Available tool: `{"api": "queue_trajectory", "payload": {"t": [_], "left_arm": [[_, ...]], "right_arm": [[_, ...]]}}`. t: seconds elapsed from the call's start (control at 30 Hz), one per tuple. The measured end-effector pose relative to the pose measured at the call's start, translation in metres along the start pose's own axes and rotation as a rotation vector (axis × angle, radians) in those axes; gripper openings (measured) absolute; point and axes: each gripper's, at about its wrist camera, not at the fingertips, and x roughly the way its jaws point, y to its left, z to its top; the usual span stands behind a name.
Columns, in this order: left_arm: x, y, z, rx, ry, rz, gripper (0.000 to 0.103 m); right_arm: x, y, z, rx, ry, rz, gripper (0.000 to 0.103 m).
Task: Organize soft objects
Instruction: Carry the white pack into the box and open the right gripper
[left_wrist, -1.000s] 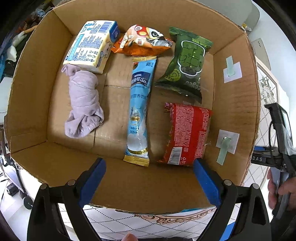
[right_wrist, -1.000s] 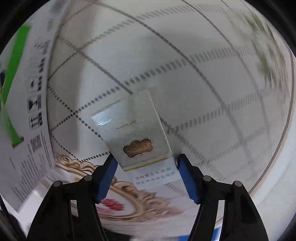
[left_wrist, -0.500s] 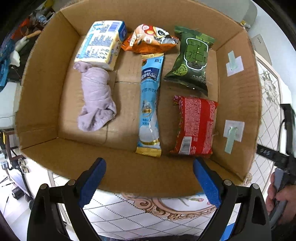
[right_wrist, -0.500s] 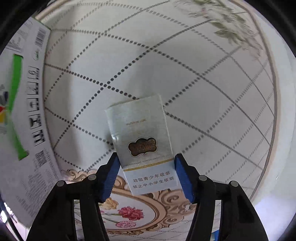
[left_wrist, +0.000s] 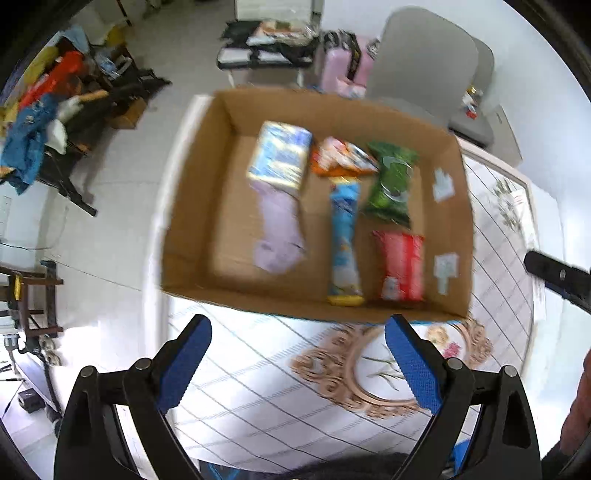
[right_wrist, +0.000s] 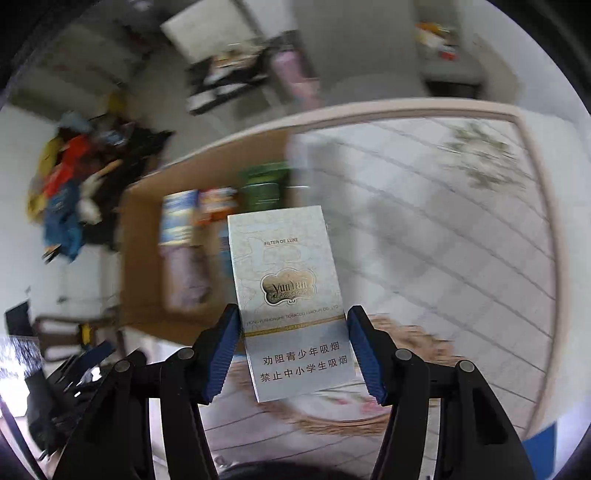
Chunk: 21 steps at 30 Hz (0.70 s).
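Observation:
A cardboard box (left_wrist: 207, 206) stands on the table and holds a lilac cloth (left_wrist: 279, 229), a blue-white tissue pack (left_wrist: 280, 155), an orange snack bag (left_wrist: 341, 155), a green snack bag (left_wrist: 391, 184), a long blue packet (left_wrist: 343, 240) and a red packet (left_wrist: 402, 266). My left gripper (left_wrist: 297, 354) is open and empty, above the table in front of the box. My right gripper (right_wrist: 293, 347) is shut on a white cigarette pack (right_wrist: 288, 295), held high above the table, right of the box (right_wrist: 144, 258). The right gripper's tip shows in the left wrist view (left_wrist: 554, 275).
The table has a white patterned cloth with a floral medallion (left_wrist: 376, 369). A grey chair (left_wrist: 424, 62) stands behind the box. Cluttered racks with clothes (left_wrist: 44, 122) stand on the floor at the left. The table's left edge (left_wrist: 155, 258) is beside the box.
Both grippers have risen and pulled back from the table. The right gripper has lifted the cigarette pack off the table. The box now looks smaller and farther in the left wrist view.

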Motion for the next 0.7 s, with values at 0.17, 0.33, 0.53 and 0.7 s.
{"api": "queue_trajectory", "payload": {"t": [0.17,0.33,0.53,0.7], "left_arm": [[0.012,0.038,0.017,-0.024,0.014,0.08,0.096],[0.034,0.064,0.023,-0.064,0.044,0.097,0.096],[0.044,0.068,0.025,-0.066,0.062,0.069,0.096],[0.049,0.063,0.03,-0.062,0.07,0.044,0.096]], "right_arm": [[0.052,0.051,0.002,-0.042,0.058,0.006,0.061],[0.126,0.066,0.01,-0.031,0.167,-0.012,0.027],[0.166,0.056,0.011,-0.02,0.196,-0.032,0.027],[0.166,0.05,0.011,-0.019,0.183,-0.078,0.027]]}}
